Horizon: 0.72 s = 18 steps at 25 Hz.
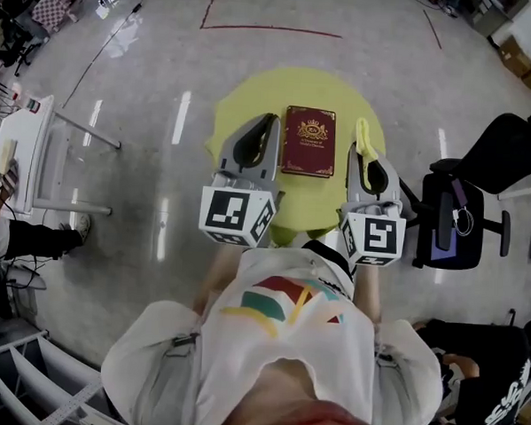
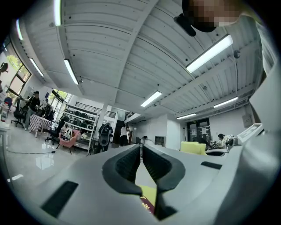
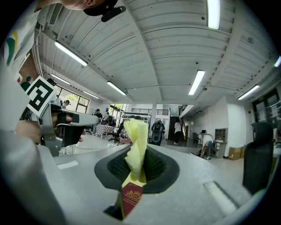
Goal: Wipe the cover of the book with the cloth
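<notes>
Book (image 1: 308,140): closed, dark red cover, flat on round yellow table (image 1: 236,103).
Left gripper (image 1: 263,125): jaws together, empty.
Right gripper (image 1: 365,143): jaws clamp yellow cloth (image 3: 135,147).

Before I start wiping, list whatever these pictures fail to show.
- Book title: head view, lettering too small to read.
- Most of the book: both gripper views, hidden behind the gripper bodies.
- Table near edge: head view, partly covered by left gripper and right gripper.
- Cloth lower part: right gripper view, buried between the jaws.
</notes>
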Each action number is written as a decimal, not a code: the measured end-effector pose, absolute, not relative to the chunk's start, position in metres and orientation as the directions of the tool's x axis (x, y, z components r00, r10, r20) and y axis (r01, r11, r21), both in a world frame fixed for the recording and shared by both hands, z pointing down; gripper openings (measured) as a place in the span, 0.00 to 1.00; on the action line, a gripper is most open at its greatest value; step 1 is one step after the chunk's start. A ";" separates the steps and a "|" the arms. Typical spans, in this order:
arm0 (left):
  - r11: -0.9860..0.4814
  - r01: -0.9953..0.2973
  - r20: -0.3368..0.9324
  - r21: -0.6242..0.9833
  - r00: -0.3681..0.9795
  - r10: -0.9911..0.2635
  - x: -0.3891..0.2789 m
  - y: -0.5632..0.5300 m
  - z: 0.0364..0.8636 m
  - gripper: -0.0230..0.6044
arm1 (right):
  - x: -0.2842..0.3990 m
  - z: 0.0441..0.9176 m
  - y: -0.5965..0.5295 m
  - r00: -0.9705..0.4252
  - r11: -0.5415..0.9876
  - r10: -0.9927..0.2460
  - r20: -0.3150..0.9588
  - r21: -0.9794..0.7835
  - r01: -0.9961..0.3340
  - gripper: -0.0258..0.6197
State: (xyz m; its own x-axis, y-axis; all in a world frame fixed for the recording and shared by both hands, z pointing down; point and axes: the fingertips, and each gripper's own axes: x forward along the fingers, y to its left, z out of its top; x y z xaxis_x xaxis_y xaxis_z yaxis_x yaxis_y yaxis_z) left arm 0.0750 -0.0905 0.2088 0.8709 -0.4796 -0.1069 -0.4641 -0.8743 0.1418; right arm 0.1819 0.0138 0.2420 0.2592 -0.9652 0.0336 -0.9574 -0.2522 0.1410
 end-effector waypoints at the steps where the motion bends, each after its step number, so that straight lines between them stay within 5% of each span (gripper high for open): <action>1: -0.874 -0.462 -0.099 0.149 0.873 -0.478 0.076 -0.093 0.213 0.08 | 0.181 0.245 0.010 0.261 -0.253 -0.965 0.038 0.135 -0.958 0.09; 18: -0.854 -0.506 -0.072 0.121 0.854 -0.516 0.137 -0.107 0.208 0.08 | 0.234 0.253 -0.010 0.185 -0.180 -0.982 0.047 0.087 -0.980 0.09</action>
